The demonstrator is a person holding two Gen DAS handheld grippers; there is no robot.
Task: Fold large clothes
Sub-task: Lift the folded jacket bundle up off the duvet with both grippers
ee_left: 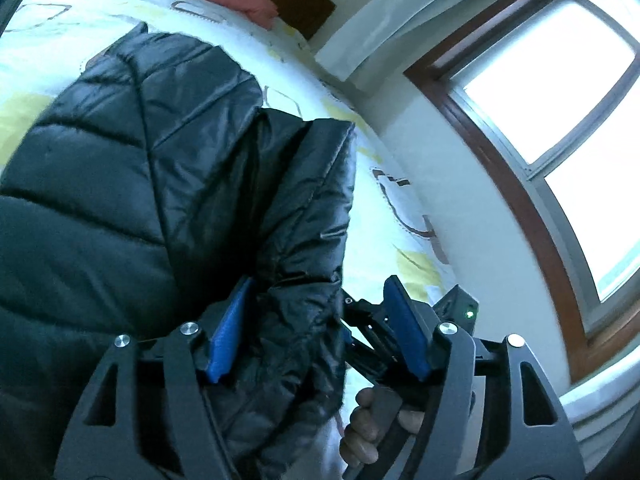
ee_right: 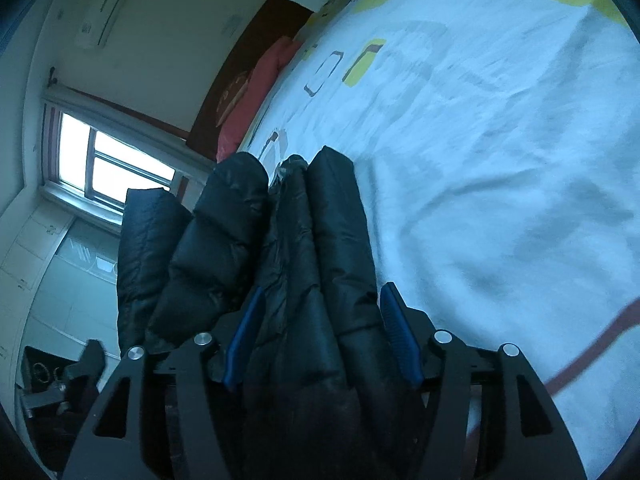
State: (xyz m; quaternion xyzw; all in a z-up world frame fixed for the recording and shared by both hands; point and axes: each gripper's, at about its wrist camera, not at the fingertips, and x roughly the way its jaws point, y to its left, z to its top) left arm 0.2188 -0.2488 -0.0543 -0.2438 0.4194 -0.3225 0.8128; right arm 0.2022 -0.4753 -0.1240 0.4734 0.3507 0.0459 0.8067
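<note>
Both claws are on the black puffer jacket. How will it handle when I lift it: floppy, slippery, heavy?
Probably floppy: the jacket bunches into loose folds between the right claw. Its shiny shell looks slick, so it may slide through the blue pads of the left claw, whose right pad looks clear of the fabric. The puffy quilting suggests it is light for its bulk.

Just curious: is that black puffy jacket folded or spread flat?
Partly folded, bunched: the black jacket shows several thick layers stacked between the blue fingers, not spread flat on the bed.
</note>
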